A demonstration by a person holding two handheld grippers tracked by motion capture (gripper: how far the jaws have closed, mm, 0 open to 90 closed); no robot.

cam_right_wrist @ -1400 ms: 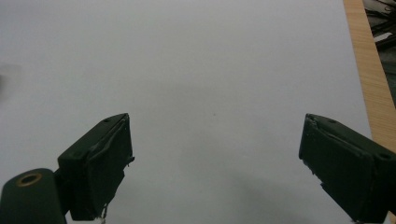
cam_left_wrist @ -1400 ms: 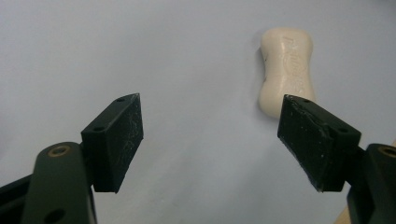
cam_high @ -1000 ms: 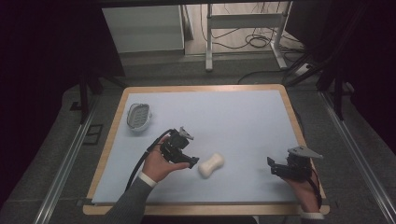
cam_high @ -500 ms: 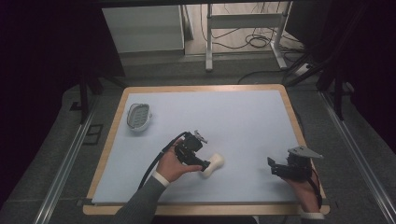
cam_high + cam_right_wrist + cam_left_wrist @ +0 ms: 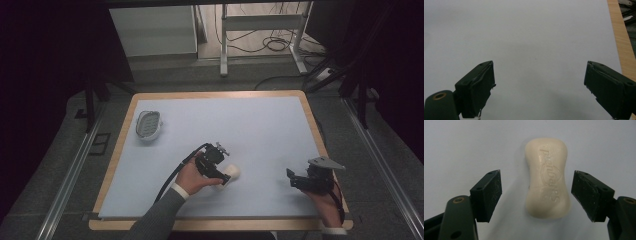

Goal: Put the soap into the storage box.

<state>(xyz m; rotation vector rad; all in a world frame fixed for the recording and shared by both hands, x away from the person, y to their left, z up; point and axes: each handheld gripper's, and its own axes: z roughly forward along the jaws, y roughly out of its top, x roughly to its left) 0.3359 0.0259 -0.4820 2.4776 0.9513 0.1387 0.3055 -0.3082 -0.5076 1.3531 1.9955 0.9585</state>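
Nearest to me, my right gripper [image 5: 290,177] sits low at the right of the worktop [image 5: 260,125], held in my right hand [image 5: 327,202], well apart from everything else. In the right gripper view its jaws stand spread wide with only bare pale-blue surface between them, and the wooden edge strip [image 5: 621,42] runs along the right side.

A little farther in, near the middle, my left hand [image 5: 192,175] holds the left gripper [image 5: 536,192], its black cable [image 5: 175,172] trailing back toward me. I see its jaws released, one on either side of the soap bar [image 5: 547,177], neither pad touching it. The bar is cream-white, waisted in the middle, with raised lettering on top that I cannot read for certain. It lies flat on the worktop, lengthwise between the jaws, its near end level with them.

Farther away, toward the left edge, a small white soap dish [image 5: 149,124] with a grey ribbed inside rests alone, well apart from both grippers.
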